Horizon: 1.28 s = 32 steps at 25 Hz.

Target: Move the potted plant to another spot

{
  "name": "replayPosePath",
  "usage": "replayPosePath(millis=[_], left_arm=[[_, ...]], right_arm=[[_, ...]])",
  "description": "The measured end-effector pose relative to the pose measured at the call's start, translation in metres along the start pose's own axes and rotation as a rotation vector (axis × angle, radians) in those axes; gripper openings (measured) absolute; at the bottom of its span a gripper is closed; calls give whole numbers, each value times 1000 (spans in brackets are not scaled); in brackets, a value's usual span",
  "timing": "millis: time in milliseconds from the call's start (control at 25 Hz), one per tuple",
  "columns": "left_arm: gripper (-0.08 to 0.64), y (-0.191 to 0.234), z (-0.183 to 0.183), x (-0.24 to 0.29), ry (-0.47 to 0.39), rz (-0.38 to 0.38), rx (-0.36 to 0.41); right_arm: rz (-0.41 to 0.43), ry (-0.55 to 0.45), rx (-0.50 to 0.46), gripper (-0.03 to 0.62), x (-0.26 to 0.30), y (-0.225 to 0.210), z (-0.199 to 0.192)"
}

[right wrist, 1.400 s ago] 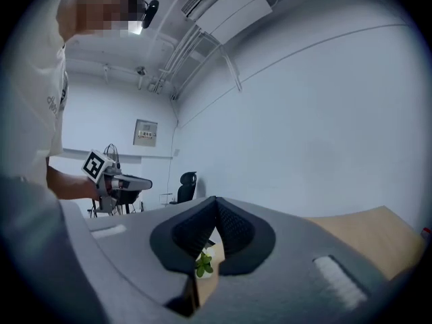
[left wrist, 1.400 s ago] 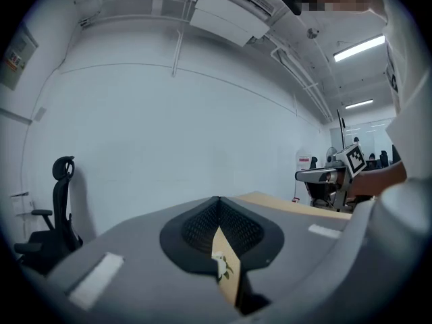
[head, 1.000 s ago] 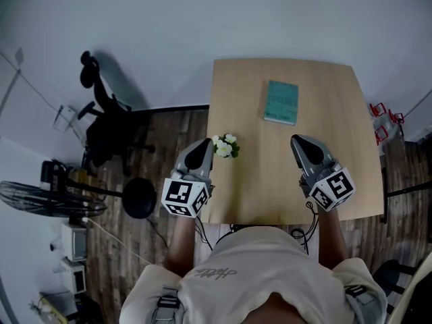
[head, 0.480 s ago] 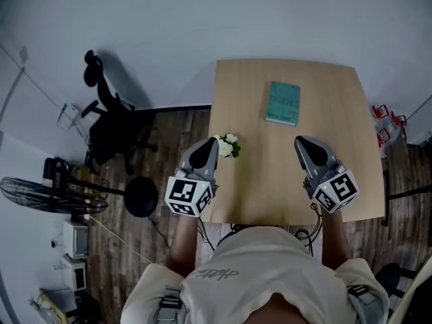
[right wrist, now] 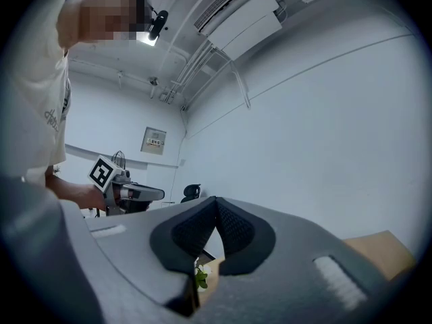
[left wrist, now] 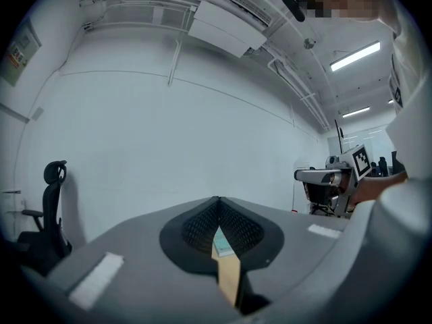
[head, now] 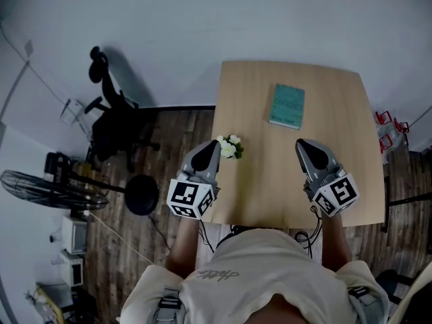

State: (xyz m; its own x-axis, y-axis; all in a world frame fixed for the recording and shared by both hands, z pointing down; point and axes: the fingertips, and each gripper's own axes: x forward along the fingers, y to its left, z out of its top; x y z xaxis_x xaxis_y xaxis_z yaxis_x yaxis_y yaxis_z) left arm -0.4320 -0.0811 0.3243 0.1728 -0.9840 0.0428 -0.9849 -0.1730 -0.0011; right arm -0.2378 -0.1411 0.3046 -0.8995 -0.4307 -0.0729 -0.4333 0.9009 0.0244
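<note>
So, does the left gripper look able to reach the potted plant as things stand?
Probably yes: the left gripper sits just beside the potted plant near the left edge of the table, nothing between them. Its jaws are together, so they would need to open first.

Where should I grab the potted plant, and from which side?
Probably grip the potted plant low, around its pot, hidden here under the blooms. Come level from the left: it stands at the table's left edge, with the shut left tongs beside it.

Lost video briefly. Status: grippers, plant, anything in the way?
Left gripper shut, empty. Right gripper shut, empty. Potted plant at table left edge beside left gripper, not gripped. Teal book farther back, not blocking.
</note>
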Motion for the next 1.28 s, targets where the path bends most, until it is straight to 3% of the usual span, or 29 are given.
replayPosePath(millis=[400, 1280], left_arm=[[18, 3, -24, 2, 46, -8, -34], [17, 13, -41, 3, 44, -17, -83]], right_arm=[[-40, 26, 21, 2, -4, -5, -14], [-65, 58, -17, 2, -1, 1, -10]])
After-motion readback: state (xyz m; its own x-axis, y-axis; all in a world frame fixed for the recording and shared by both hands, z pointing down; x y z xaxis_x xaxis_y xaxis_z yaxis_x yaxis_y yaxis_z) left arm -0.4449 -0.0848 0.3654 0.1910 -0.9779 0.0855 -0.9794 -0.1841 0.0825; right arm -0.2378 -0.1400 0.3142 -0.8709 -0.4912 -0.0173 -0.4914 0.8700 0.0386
